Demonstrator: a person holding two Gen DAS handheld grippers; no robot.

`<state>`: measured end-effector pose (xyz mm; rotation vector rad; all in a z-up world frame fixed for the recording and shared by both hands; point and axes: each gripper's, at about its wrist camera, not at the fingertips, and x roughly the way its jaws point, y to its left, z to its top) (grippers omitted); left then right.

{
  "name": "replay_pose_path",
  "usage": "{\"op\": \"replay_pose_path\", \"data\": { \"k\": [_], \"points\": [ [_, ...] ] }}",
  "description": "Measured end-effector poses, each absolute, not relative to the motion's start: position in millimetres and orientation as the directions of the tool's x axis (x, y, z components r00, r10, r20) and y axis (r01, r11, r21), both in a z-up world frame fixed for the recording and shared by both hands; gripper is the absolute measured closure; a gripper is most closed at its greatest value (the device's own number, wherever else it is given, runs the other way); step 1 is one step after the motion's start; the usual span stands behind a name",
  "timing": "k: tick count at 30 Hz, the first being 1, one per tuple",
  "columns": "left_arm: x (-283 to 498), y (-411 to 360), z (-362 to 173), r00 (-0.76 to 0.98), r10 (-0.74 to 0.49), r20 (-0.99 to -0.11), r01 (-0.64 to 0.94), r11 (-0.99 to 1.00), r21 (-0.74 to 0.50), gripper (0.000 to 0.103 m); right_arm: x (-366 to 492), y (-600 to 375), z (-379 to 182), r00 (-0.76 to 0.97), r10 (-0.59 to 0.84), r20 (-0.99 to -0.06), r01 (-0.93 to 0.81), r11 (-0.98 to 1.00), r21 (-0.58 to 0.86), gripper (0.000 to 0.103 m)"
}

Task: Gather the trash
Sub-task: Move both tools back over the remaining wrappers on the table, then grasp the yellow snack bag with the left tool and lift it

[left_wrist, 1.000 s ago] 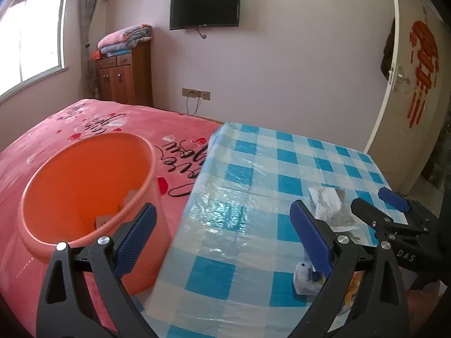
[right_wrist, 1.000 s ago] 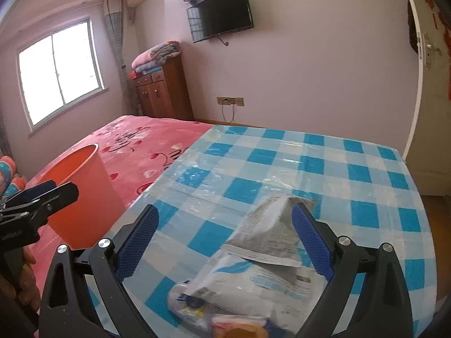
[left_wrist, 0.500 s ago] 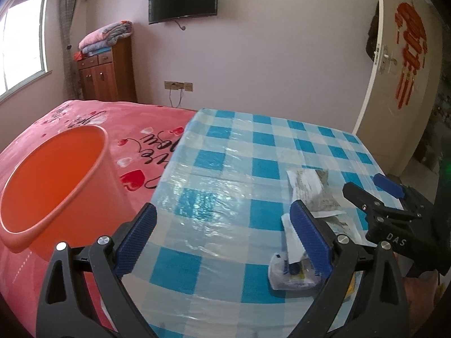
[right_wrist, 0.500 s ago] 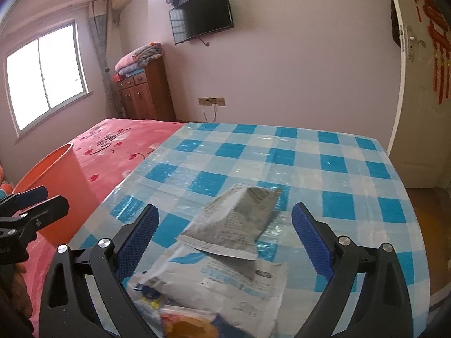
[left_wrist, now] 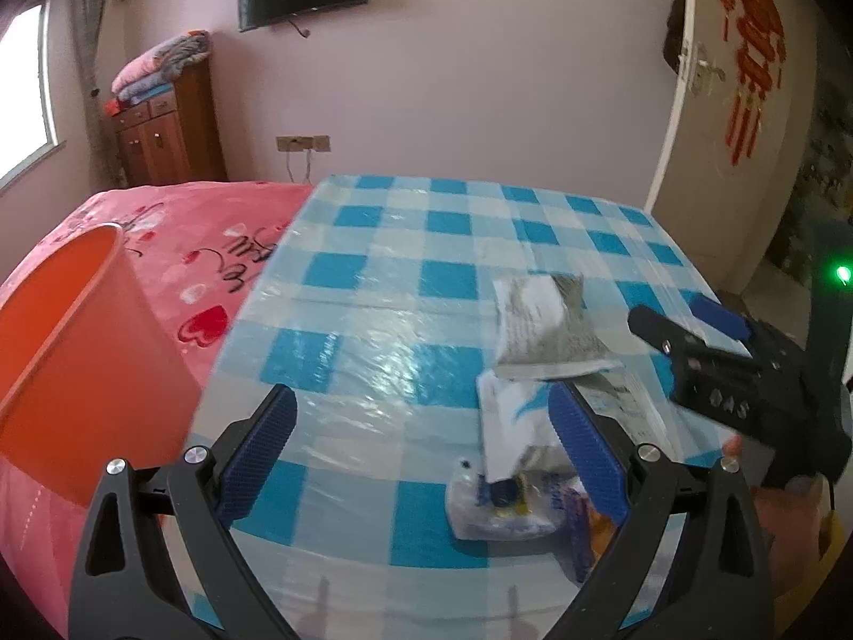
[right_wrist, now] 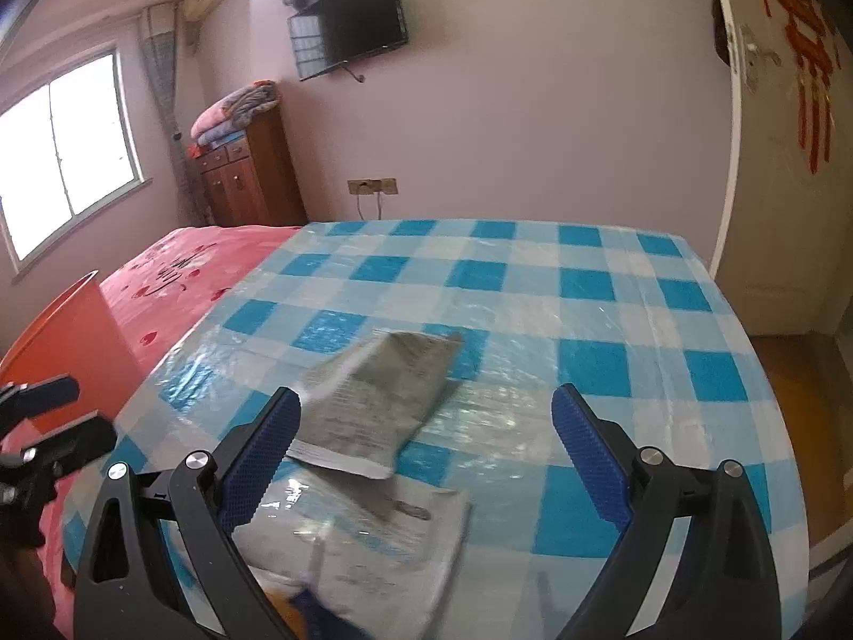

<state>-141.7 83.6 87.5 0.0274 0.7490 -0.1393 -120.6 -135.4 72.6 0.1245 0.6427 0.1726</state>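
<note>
Checked tablecloth [right_wrist: 586,288] bears wrappers [right_wrist: 373,405] between the right gripper's [right_wrist: 426,453] spread fingers; left gripper [left_wrist: 421,442] gapes empty.

The table [left_wrist: 405,288] was covered by a glossy, wrinkled clear plastic film over blue-checked cloth. A crinkled grey foil-like packet [right_wrist: 384,400] and a shiny white plastic wrapper [right_wrist: 373,549] were seen. The orange bin [left_wrist: 80,373] looked smooth, matt plastic. Ribbed blue pads [left_wrist: 584,453] lined matt black fingers.
</note>
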Motion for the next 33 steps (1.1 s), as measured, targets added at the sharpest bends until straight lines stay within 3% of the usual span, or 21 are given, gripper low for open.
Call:
{"op": "replay_pose_path", "data": {
  "k": [8,16,33],
  "points": [
    [-142.2,51.0,71.9,0.68,-0.159,-0.716,0.217,0.976,-0.011,0.007,-106.0,-182.2,53.6,0.762,0.203,-0.616,-0.046,0.965,0.26,0.009],
    [-142.1,23.9,51.5,0.578,-0.263,-0.773,0.281,0.953,-0.115,0.007,-97.6,-213.0,42.9,0.734,0.264,-0.626,-0.031,0.933,0.358,0.009],
    [-174.8,6.7,30.1,0.551,-0.233,-0.801,0.192,0.97,-0.149,0.008,-100.1,-198.2,42.8,0.678,0.413,-0.608,-0.175,0.894,0.413,0.009]
  ]
}}
